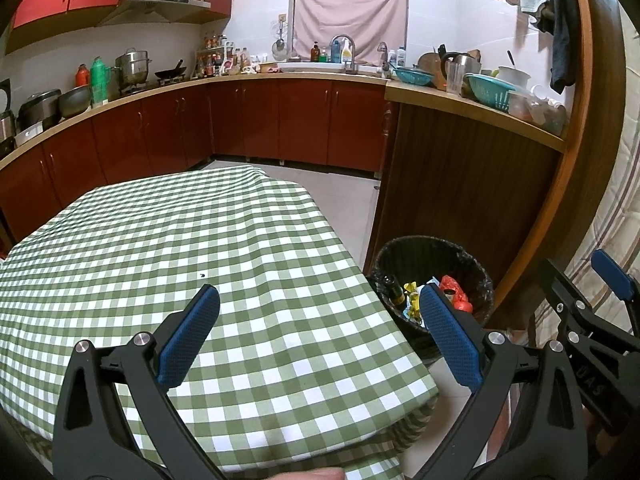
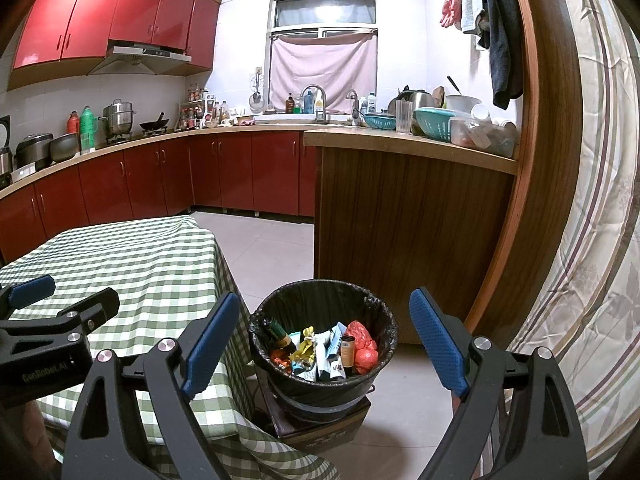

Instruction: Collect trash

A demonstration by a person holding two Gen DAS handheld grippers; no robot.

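Red cabinets (image 2: 132,12) line a white-tiled kitchen, with a curtained window (image 2: 323,74) over the sink and pots crowding the long worktop (image 1: 120,100). Up front, a desk (image 1: 180,240) lies under a green-and-white checked cloth. Just beside its right edge a bin (image 2: 362,384), lined with a black bag, stands on a low box on the pale tiled floor (image 2: 272,252), against a wood-panelled counter end (image 2: 400,232).

Trash (image 2: 324,350) fills the bin: a dark bottle, crumpled wrappers, a red bag; their labels are too small to read.

"GenRobot.AI" is printed on the left claw's body in the right wrist view.

Left claw (image 1: 316,340) hovers over the desk's near right corner, fingers spread wide, holding nothing. Right claw (image 2: 324,344) hangs above the bin, fingers likewise wide apart and empty.
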